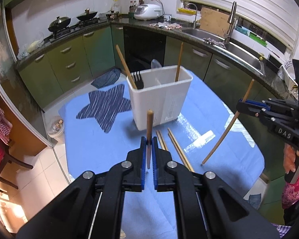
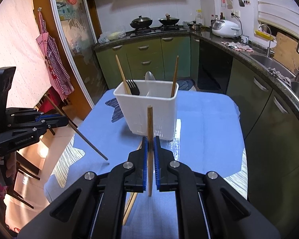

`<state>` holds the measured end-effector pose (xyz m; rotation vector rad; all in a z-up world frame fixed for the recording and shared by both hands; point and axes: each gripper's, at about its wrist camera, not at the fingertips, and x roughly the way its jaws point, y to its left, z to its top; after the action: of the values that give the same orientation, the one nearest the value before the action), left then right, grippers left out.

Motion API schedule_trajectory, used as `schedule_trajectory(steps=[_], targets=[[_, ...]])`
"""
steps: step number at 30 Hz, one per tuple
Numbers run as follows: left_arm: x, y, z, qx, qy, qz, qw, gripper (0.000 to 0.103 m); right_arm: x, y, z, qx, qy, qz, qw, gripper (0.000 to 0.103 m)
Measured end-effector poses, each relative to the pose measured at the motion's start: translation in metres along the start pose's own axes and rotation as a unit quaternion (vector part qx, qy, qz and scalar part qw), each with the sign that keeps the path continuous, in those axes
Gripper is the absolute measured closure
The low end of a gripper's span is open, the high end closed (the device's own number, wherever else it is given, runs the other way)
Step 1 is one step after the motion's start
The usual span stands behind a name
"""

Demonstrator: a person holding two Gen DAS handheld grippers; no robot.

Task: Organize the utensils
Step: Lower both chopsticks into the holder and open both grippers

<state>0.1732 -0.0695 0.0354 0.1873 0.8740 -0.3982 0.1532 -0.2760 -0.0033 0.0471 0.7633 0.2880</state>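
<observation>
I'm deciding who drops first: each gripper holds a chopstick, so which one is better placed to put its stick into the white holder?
Probably the left gripper: its chopstick stands upright, lined up with the white holder. The right gripper holds its chopstick tilted, off to the holder's side.

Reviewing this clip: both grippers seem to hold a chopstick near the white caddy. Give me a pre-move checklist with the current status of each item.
1. Left gripper shut on its chopstick: ok.
2. Right gripper shut on its chopstick: ok.
3. White caddy upright on the blue table cover: ok.
4. Room in the caddy beside the black fork and the standing chopsticks: ok.
5. Held chopsticks lifted off the cover: cannot tell.
6. Loose chopsticks on the cover yet to be collected: not ok.
</observation>
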Motion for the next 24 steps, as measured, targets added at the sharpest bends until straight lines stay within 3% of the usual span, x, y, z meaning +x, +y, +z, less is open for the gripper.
schedule_trajectory(steps=[7, 14, 20, 24], targets=[[-0.031, -0.006, 0.048, 0.01, -0.035, -0.002, 0.9993, 0.098, -0.035, -0.001, 0.035, -0.005, -0.04, 0.0, 0.999, 0.096], [-0.06, -0.003, 0.107, -0.001, -0.103, 0.005, 0.9947, 0.097, -0.076, -0.004, 0.082, -0.011, -0.094, -0.013, 0.995, 0.096], [-0.045, -0.003, 0.142, -0.01, -0.134, 0.017, 0.9908, 0.097, -0.082, -0.007, 0.102, -0.015, -0.102, -0.015, 0.995, 0.096], [-0.008, -0.003, 0.151, -0.013, -0.118, 0.027, 0.9926, 0.097, -0.076, -0.009, 0.107, -0.015, -0.1, -0.013, 0.995, 0.096]])
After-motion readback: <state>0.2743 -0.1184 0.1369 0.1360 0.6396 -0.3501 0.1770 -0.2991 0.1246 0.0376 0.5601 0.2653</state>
